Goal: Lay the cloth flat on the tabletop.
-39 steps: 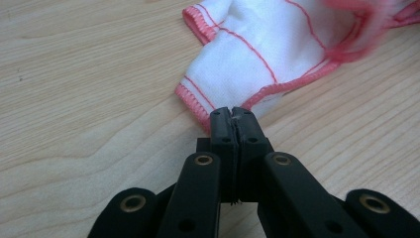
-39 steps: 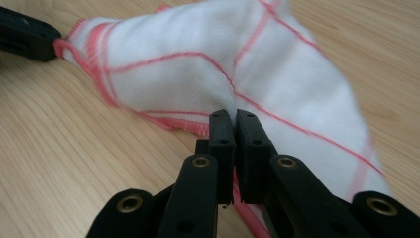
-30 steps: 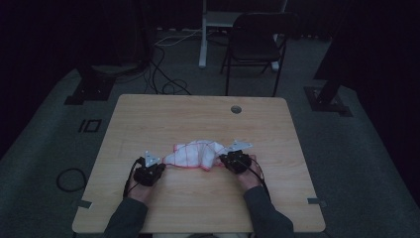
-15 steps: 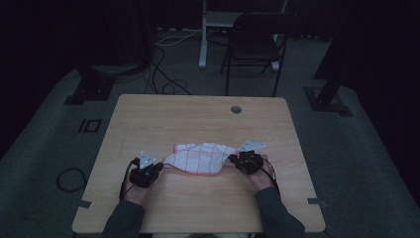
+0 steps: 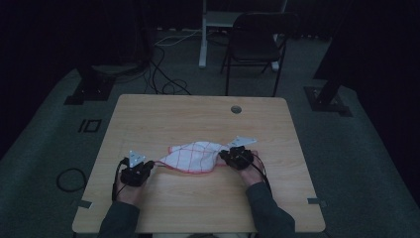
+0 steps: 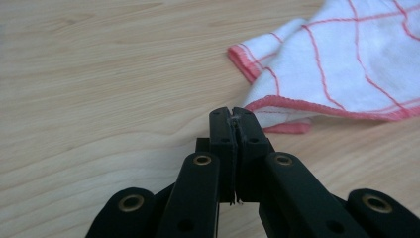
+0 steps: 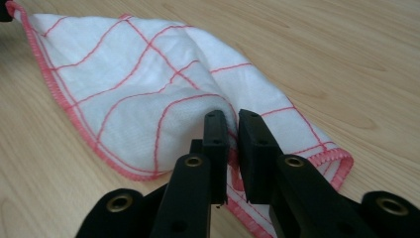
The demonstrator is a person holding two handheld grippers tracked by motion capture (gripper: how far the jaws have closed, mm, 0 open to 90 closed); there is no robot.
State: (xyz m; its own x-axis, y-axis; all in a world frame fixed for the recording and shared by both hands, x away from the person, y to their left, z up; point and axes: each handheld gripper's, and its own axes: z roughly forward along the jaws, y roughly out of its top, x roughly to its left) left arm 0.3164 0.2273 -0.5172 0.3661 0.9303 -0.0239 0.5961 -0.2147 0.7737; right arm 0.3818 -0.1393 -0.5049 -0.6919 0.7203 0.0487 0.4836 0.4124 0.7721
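Observation:
A white cloth with red grid lines and a red hem [image 5: 195, 156] lies crumpled on the wooden table [image 5: 198, 119], drawn out between my two grippers. My left gripper [image 5: 148, 165] sits at the cloth's left end. In the left gripper view its jaws [image 6: 233, 116] are pressed together, with the hem of a cloth corner [image 6: 317, 106] running into their tips. My right gripper [image 5: 224, 156] is at the cloth's right end. In the right gripper view it [image 7: 233, 124] is shut on a raised fold of the cloth [image 7: 148, 99].
A round cable hole [image 5: 236, 109] sits near the table's far edge. Beyond the table stand a dark folding chair [image 5: 257, 44] and a white desk leg [image 5: 203, 44]. Cables [image 5: 163, 79] lie on the floor at the far left.
My left gripper has slid left, toward the table's left edge. My right gripper went right, then came back a little. The cloth now stretches wider between them.

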